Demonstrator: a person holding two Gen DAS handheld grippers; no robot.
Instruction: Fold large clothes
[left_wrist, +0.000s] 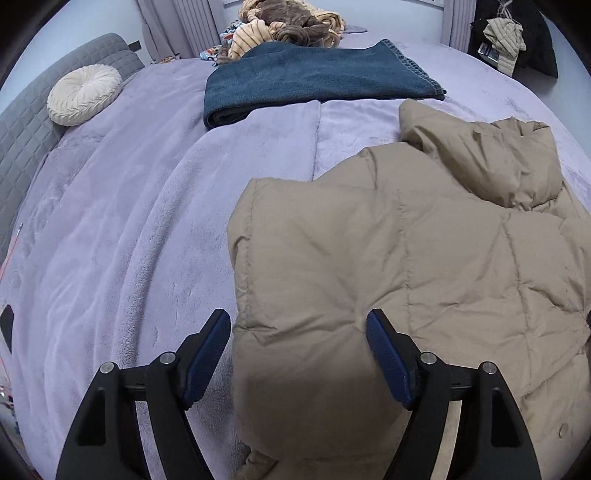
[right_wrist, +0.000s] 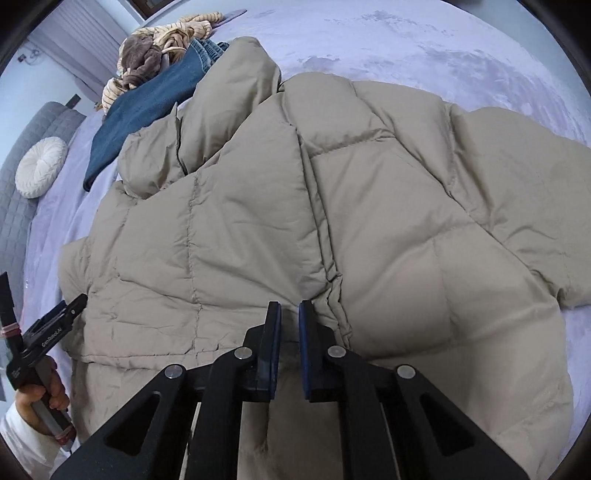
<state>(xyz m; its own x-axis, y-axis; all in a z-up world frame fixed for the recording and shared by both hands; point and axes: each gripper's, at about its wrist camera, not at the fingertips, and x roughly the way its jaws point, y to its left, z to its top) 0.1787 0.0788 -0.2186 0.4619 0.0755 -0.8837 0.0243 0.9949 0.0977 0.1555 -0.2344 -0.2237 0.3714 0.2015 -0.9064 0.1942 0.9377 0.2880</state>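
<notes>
The left claw (left_wrist: 299, 325) gapes wide, its blue pads either side of a folded edge of the tan puffer jacket (left_wrist: 406, 258) without pinching it. The right claw (right_wrist: 290, 314) is narrowed to a slit above the jacket's hem; whether fabric sits between is unclear. The quilted, puffy jacket lies spread on the lavender bed (left_wrist: 129, 221), sleeves out. Beyond it lies a folded blue blanket (left_wrist: 314, 77).

1 jacket (right_wrist: 295, 221), 1 towel (left_wrist: 314, 79), 1 cushion (left_wrist: 84, 94), 2 grippers (left_wrist: 298, 356)

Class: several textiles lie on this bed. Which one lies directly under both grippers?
The beige puffer jacket; the folded blue blanket and striped pile lie farther away.
</notes>
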